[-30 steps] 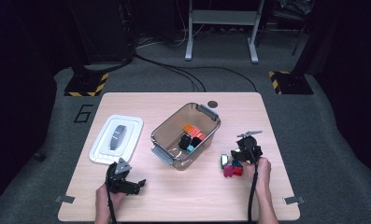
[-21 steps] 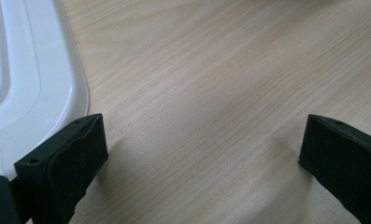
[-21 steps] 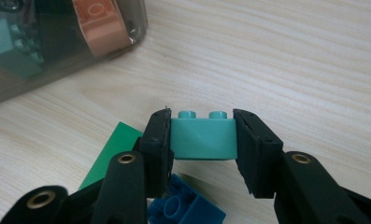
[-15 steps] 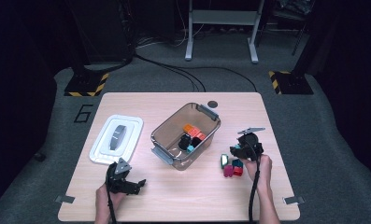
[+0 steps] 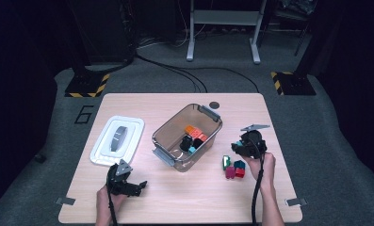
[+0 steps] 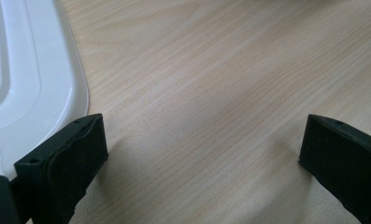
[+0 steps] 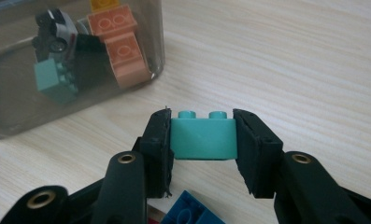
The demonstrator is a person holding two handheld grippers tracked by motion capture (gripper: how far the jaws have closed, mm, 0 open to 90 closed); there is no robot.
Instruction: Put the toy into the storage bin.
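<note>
Pale wood table (image 5: 184, 197) stands on grey carpet (image 5: 326, 141) in a dark room. At 4 o'clock, right gripper (image 7: 202, 135) pinches a teal brick (image 7: 203, 138) above the wood; left gripper (image 6: 202, 140), 7 o'clock, spread wide.

Right claw (image 7: 202, 140) clamped and raised — left claw (image 6: 202, 154) wide, low.

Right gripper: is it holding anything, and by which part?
Yes: the right gripper is shut on a teal brick, pads pressing its two short ends, studs up.
</note>
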